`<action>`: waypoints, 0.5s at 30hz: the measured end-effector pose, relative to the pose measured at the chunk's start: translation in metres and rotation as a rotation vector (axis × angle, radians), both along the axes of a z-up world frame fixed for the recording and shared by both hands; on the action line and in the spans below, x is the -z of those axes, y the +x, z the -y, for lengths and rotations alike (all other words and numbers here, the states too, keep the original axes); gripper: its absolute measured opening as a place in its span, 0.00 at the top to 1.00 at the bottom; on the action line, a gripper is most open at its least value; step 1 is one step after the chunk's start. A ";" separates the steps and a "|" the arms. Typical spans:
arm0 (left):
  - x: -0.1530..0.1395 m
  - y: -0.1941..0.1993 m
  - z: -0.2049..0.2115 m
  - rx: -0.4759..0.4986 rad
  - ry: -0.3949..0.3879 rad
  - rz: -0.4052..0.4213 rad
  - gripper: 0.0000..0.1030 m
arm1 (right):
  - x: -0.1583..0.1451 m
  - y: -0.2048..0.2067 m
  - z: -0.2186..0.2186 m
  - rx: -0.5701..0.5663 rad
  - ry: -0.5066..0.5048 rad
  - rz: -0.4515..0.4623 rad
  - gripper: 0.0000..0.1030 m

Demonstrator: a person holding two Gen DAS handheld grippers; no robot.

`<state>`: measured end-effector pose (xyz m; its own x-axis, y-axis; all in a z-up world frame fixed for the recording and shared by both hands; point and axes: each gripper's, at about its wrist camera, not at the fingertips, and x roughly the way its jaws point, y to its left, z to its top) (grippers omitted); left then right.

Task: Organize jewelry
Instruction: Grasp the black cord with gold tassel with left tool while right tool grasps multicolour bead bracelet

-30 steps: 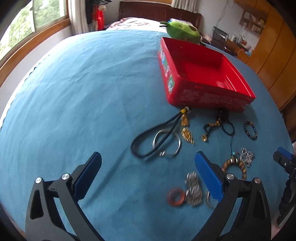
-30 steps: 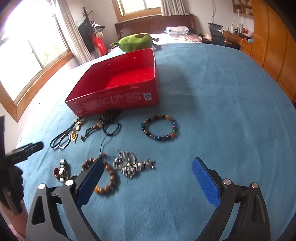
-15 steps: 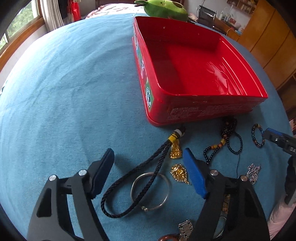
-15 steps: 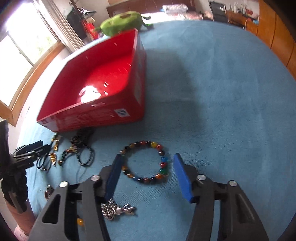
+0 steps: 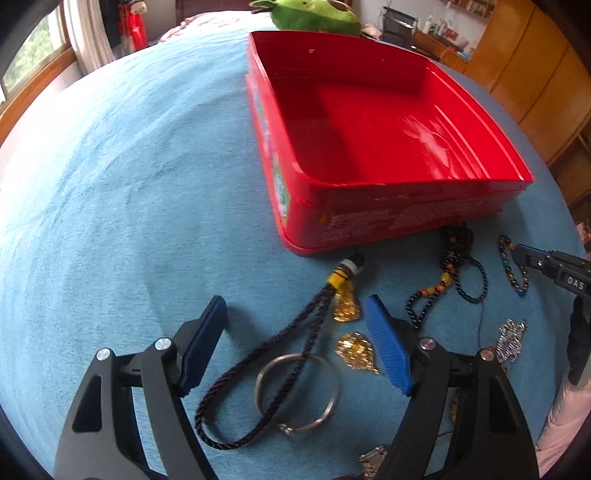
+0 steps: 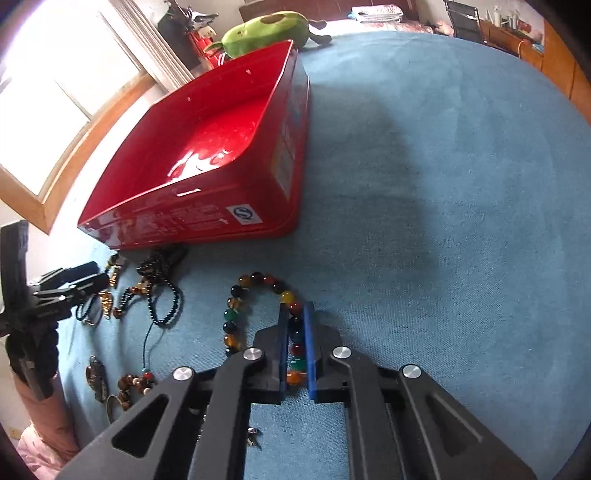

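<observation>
Straddling a dark braided cord necklace [image 5: 280, 354] on the blue cloth, the left hand-held gripper [image 5: 295, 343] holds its jaws apart; the cord's long axis runs toward 1 o'clock, ending near the open red rectangular tin [image 5: 388, 147].

From the right wrist, the right hand-held gripper [image 6: 295, 347] is clamped on a multicoloured round-bead bracelet [image 6: 236, 314], which loops toward 11 o'clock; the tin [image 6: 207, 155] lies beyond at 11 o'clock, nearer this hand.

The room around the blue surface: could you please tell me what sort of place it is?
Probably a bedroom at home: a wooden headboard with folded bedding beyond, a green plush toy, wooden wardrobes and a curtained window.
</observation>
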<state>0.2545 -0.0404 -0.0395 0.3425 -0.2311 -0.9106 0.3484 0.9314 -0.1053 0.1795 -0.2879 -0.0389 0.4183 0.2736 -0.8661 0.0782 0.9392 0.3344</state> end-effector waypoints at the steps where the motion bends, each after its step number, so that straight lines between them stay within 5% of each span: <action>1: 0.000 0.000 0.002 0.010 -0.004 -0.003 0.26 | -0.001 -0.002 0.002 0.001 0.031 -0.002 0.93; 7: 0.001 0.000 0.014 0.058 0.003 -0.005 0.44 | -0.009 -0.013 -0.002 -0.028 0.126 0.009 0.93; 11: 0.001 0.005 0.008 0.043 -0.035 -0.020 0.72 | -0.011 -0.015 0.000 -0.024 0.115 0.007 0.93; 15: 0.003 0.011 0.007 0.055 -0.082 -0.045 0.87 | -0.004 -0.011 -0.005 -0.013 0.106 -0.006 0.93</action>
